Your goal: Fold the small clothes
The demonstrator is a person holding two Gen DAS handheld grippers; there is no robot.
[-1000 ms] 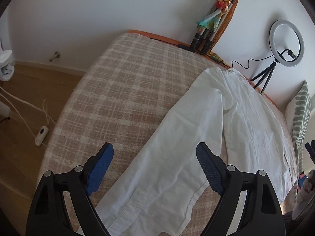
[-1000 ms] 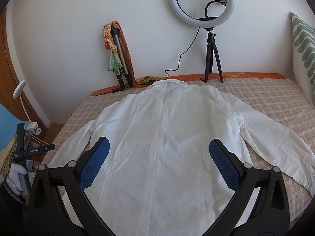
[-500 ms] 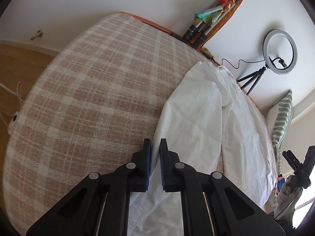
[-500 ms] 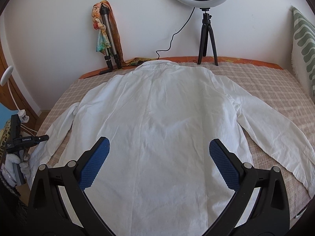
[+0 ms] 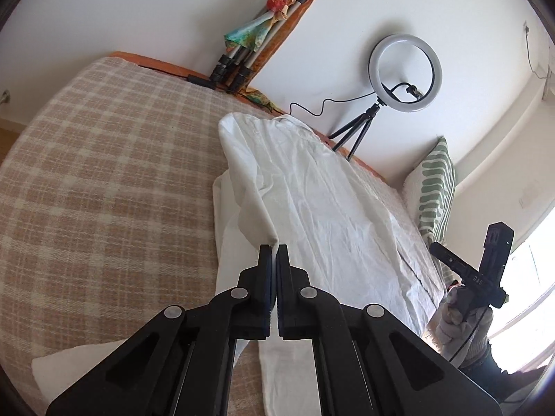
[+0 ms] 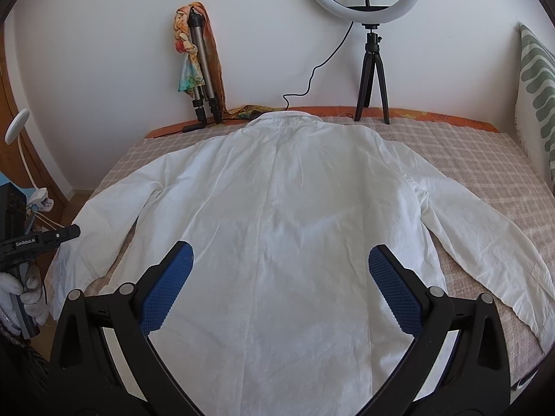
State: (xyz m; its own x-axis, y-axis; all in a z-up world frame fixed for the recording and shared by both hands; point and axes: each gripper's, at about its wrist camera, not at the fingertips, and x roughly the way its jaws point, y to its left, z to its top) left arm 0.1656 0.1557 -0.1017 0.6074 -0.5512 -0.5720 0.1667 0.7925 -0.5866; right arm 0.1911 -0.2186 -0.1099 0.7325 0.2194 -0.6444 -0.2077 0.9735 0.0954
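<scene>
A white long-sleeved shirt (image 6: 277, 215) lies back-up, spread on the checked bed cover (image 6: 485, 166), collar toward the wall. My left gripper (image 5: 274, 248) is shut on the shirt's left sleeve (image 5: 249, 187) and holds it lifted off the cover, the cloth hanging in a fold up to the shoulder. The shirt's body (image 5: 333, 208) lies flat to the right of it. My right gripper (image 6: 277, 270) is open and empty, hovering over the lower back of the shirt. The right sleeve (image 6: 478, 235) lies flat, angled toward the bed's right side.
A ring light on a black tripod (image 6: 374, 69) and a folded tripod wrapped in a scarf (image 6: 197, 62) stand by the wall behind the collar. A green-patterned pillow (image 6: 537, 79) is at the right. The bed's left edge drops to a wooden floor (image 5: 10, 131).
My left gripper closed on the left sleeve and has lifted it, swinging toward the shirt's body. My right gripper stayed open and moved slightly closer over the shirt.
</scene>
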